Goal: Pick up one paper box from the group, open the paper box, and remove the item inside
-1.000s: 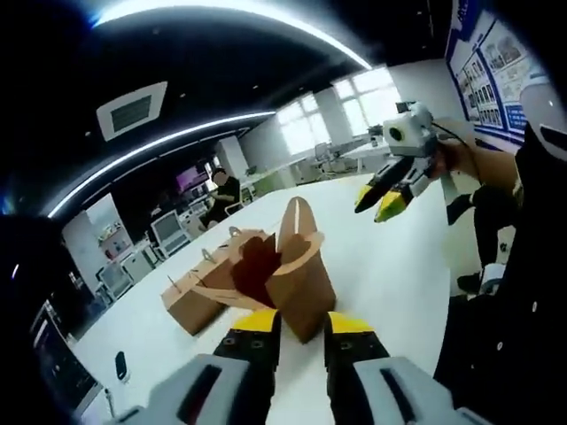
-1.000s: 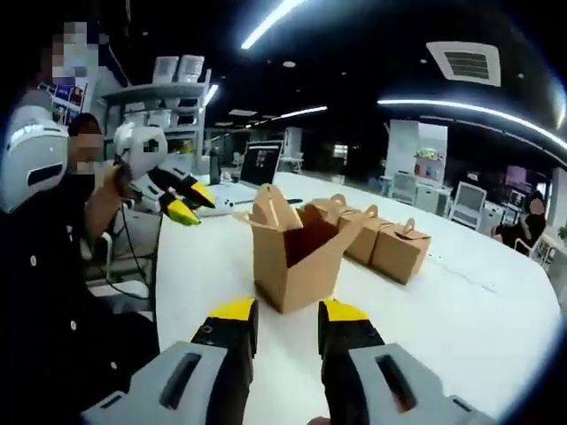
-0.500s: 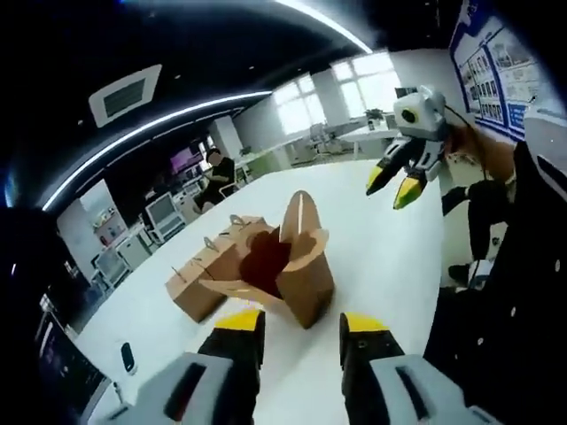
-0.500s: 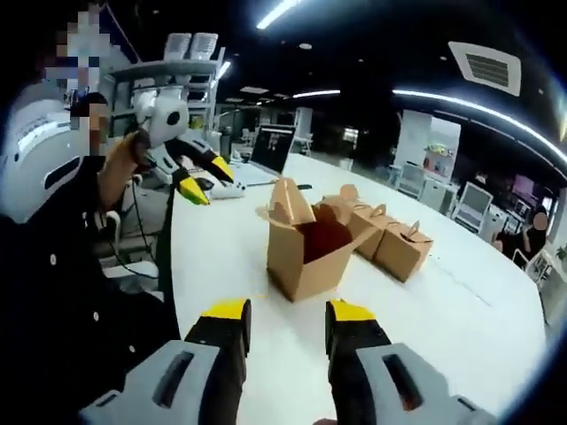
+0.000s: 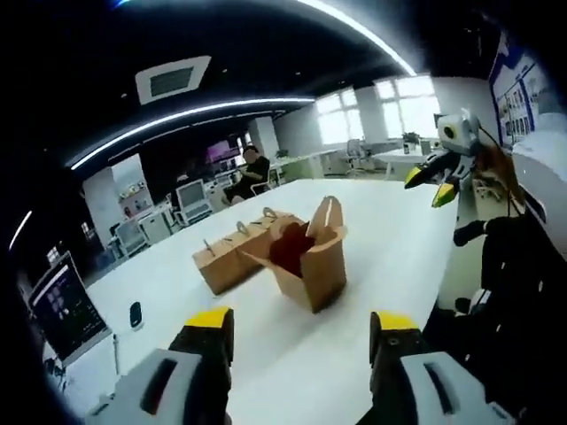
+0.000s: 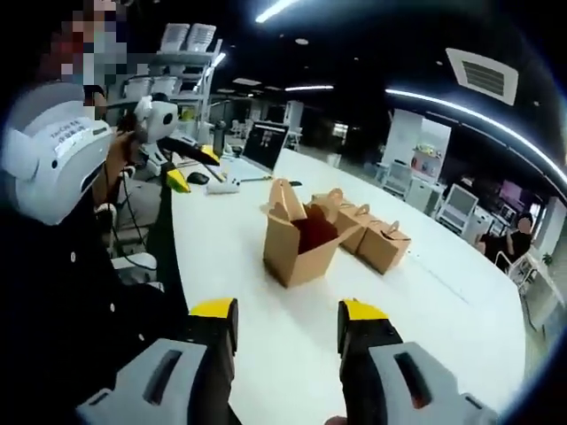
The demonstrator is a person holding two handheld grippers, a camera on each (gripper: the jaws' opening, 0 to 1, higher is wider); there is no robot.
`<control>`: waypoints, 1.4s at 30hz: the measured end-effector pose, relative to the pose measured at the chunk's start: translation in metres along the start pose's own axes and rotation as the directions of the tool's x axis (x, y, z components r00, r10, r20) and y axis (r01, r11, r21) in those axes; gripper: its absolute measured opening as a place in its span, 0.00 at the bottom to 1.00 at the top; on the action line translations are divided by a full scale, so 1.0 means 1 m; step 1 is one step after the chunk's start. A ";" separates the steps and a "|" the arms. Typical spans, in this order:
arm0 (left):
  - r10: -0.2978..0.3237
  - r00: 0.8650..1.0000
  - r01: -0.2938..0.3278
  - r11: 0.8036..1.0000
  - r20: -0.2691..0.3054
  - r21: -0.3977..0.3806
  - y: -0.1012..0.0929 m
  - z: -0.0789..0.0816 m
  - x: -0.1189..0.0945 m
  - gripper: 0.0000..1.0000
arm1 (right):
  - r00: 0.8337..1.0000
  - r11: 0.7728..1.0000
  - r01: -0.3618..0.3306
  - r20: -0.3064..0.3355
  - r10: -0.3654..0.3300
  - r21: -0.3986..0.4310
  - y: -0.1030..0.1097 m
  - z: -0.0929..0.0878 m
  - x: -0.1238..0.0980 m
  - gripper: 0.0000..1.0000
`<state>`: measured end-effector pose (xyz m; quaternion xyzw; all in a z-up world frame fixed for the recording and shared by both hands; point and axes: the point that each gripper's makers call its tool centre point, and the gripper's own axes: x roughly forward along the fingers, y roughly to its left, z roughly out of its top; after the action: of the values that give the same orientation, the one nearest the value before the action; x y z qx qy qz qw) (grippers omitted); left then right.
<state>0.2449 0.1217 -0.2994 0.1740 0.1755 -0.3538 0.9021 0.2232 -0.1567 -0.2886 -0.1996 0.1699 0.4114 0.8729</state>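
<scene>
In the left gripper view, my left gripper (image 5: 301, 326) hangs above the white table (image 5: 390, 230) with its yellow-tipped jaws spread wide and nothing between them. Ahead of the jaws, well apart from them, the open box (image 5: 312, 261) stands on the table with its flaps up and a dark red item (image 5: 290, 249) showing inside. Just behind it, touching or nearly so, sit two closed boxes (image 5: 232, 257) with carry handles. Far to the right I see my right gripper (image 5: 437, 181) held up in the air beside the table edge, its jaws parted and empty. A dark phone (image 5: 135, 315) lies on the table near the left, and a monitor (image 5: 60, 305) stands beyond it. A seated person (image 5: 251, 171) is in the background.

In the right gripper view, my right gripper (image 6: 288, 319) is also wide open and holds nothing. The open box (image 6: 297, 246) stands ahead, away from the jaws, the red item (image 6: 313, 234) visible in it, with the closed boxes (image 6: 376, 243) just beside it to the right. The left gripper (image 6: 189, 166) is at upper left, off the table's edge, jaws apart. A laptop (image 6: 265, 143) sits further back.
</scene>
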 end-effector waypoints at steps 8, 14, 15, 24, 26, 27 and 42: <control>0.000 1.000 0.000 1.000 -0.007 -0.003 -0.002 -0.003 -0.001 0.63 | 1.000 1.000 0.006 -0.018 -0.007 -0.024 0.000 0.001 0.000 0.45; -0.045 0.998 0.047 0.997 -0.032 0.068 -0.012 0.002 0.010 0.59 | 1.000 0.997 0.001 -0.006 -0.002 -0.083 -0.002 0.015 0.008 0.38; -0.059 0.998 0.061 0.995 -0.026 0.083 -0.016 0.007 0.013 0.58 | 1.000 0.994 0.005 0.013 -0.003 -0.107 -0.005 0.025 0.012 0.37; -0.218 0.974 0.207 0.968 0.064 0.140 -0.034 0.080 0.051 0.47 | 0.997 0.958 0.054 0.075 -0.034 -0.281 -0.039 0.096 0.070 0.27; -0.247 0.967 0.236 0.961 0.060 0.144 -0.035 0.089 0.064 0.41 | 0.997 0.949 0.059 0.060 -0.043 -0.309 -0.045 0.102 0.087 0.24; -0.259 0.965 0.251 0.959 0.050 0.130 -0.033 0.092 0.075 0.38 | 0.998 0.938 0.055 0.032 -0.047 -0.342 -0.049 0.102 0.100 0.23; -0.400 0.913 0.407 0.909 -0.082 0.095 -0.048 0.071 0.138 0.22 | 0.983 0.927 -0.127 -0.169 0.070 -0.352 -0.049 0.075 0.198 0.15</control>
<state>0.3199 -0.0224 -0.3068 0.1939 0.2152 -0.5362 0.7929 0.3914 -0.0199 -0.3055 -0.3789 0.1678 0.4625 0.7838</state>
